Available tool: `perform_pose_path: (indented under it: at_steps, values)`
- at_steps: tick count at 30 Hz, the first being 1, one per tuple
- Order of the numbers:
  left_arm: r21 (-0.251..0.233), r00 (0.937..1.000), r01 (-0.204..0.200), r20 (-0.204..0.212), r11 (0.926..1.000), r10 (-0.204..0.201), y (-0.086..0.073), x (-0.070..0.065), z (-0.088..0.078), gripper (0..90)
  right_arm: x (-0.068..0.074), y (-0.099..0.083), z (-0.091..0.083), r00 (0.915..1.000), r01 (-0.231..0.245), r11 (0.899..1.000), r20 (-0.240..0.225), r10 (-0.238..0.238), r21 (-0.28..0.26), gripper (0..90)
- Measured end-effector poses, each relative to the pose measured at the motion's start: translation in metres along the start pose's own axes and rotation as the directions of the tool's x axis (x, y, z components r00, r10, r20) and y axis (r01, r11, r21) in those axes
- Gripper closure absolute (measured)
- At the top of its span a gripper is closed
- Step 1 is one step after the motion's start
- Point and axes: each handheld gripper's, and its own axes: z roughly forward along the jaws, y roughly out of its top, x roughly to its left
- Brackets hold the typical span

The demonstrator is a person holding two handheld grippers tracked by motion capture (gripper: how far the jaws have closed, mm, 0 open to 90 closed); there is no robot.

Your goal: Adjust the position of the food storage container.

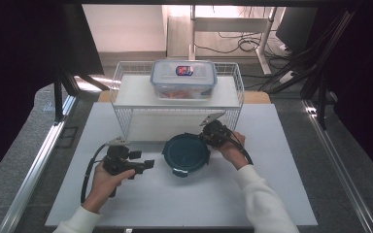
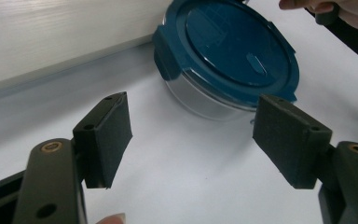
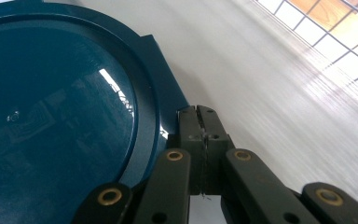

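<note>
Right gripper clenched empty at the lid; left gripper released. Glass bowl looks heavy, slippery: grip a latch tab.

teal lid, white wire basket

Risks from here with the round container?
1. The right hand-held gripper is shut at the round glass container's dark blue lid, beside a latch tab; pushing may slide the container, since the left hand-held gripper is open and not bracing it.
2. The white wire basket sits close behind.
</note>
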Motion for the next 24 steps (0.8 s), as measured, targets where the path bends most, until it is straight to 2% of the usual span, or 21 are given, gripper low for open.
perform_pose_path:
  at_steps: [7,10,19,24]
  values:
    - [-0.007,0.9999,0.012,-0.008,0.9999,-0.012,0.0,0.004,-0.002,27.4,0.011,0.002,0.0,0.9995,0.015,1.0,-0.026,-0.015,-0.001,89.4]
    - [-0.012,0.9997,0.019,-0.014,0.9997,-0.019,0.0,0.007,-0.004,27.4,0.02,0.003,0.0,0.9985,0.028,1.0,-0.047,-0.028,-0.003,89.4]
    - [-0.02,0.9993,0.031,-0.019,0.9993,-0.031,0.0,0.011,-0.006,27.5,0.037,0.003,-0.001,0.9957,0.03,0.999,-0.087,-0.032,-0.025,89.4]
    - [-0.026,0.9991,0.036,-0.021,0.999,-0.037,0.0,0.013,-0.008,27.5,0.048,0.003,0.0,0.9914,0.037,0.999,-0.124,-0.042,-0.037,89.4]
